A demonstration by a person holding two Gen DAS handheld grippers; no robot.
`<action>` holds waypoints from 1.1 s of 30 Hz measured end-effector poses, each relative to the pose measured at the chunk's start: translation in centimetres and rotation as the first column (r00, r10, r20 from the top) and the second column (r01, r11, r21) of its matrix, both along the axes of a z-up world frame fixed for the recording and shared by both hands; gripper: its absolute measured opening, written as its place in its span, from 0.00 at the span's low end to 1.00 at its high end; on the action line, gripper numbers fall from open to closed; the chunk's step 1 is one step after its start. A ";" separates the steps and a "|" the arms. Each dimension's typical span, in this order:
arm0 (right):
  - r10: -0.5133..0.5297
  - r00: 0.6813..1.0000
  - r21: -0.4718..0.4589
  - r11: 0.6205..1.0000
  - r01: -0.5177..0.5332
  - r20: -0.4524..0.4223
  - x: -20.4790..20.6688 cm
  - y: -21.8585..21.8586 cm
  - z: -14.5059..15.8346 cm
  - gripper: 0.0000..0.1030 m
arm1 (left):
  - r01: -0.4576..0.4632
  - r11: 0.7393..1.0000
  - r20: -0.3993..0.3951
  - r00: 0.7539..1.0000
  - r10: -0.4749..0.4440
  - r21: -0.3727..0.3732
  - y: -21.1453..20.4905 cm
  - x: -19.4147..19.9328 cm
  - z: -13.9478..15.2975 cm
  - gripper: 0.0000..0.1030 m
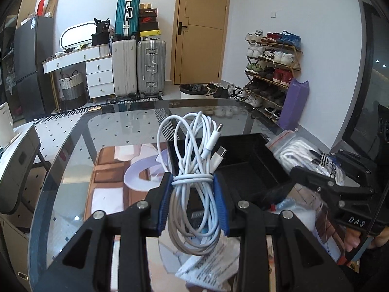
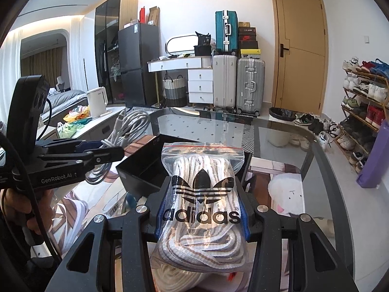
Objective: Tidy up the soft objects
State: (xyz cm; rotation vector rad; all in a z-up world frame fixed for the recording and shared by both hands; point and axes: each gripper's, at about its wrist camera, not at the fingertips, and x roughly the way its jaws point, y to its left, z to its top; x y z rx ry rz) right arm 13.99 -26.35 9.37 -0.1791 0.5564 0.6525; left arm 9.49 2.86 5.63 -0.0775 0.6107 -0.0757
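Two items are lifted but none stowed: the left claw (image 1: 193, 182) grips the cable bundle (image 1: 194, 160), the right claw (image 2: 201, 209) the laces bag (image 2: 203, 189), above the black box (image 2: 145, 168).

left gripper (image 1: 193, 182): our jaws clamped, raised | right gripper (image 2: 201, 209): our jaws clamped, level alongside

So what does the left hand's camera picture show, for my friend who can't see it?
The left gripper is squeezing a bundle of white charging cable above a glass table. A black box sits just behind, and the right gripper holds a bagged bundle of laces.
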 end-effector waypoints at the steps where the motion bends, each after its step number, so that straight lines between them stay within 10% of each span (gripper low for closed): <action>1: 0.000 1.000 -0.009 1.000 0.000 -0.003 0.5 0.3 0.0 0.44 | 0.001 1.000 -0.001 1.000 -0.001 0.003 -0.1 0.3 -0.1 0.31; 14: 0.041 0.999 -0.050 0.998 -0.040 0.015 3.5 2.4 -0.1 0.52 | 0.045 0.999 -0.014 0.999 -0.044 0.020 -1.4 3.4 -0.3 0.33; 19: 0.017 0.999 -0.046 0.999 -0.015 0.040 3.0 1.4 0.1 0.78 | 0.040 0.999 -0.005 0.999 -0.040 0.025 -1.3 2.5 -0.2 0.57; 26: 0.018 0.998 -0.063 0.998 -0.013 0.066 2.1 1.2 0.4 0.81 | 0.028 0.999 0.004 1.000 -0.028 0.020 -0.6 1.2 0.1 0.58; 30: 0.009 0.997 -0.065 0.998 -0.004 0.071 1.4 0.9 0.3 0.91 | -0.006 0.999 0.013 1.000 0.005 0.033 -0.2 0.3 0.0 0.91; 33: 0.005 0.998 -0.051 0.999 -0.002 0.064 0.8 0.3 0.1 0.97 | -0.024 0.999 0.029 0.999 0.022 0.044 0.0 -0.4 -0.2 0.96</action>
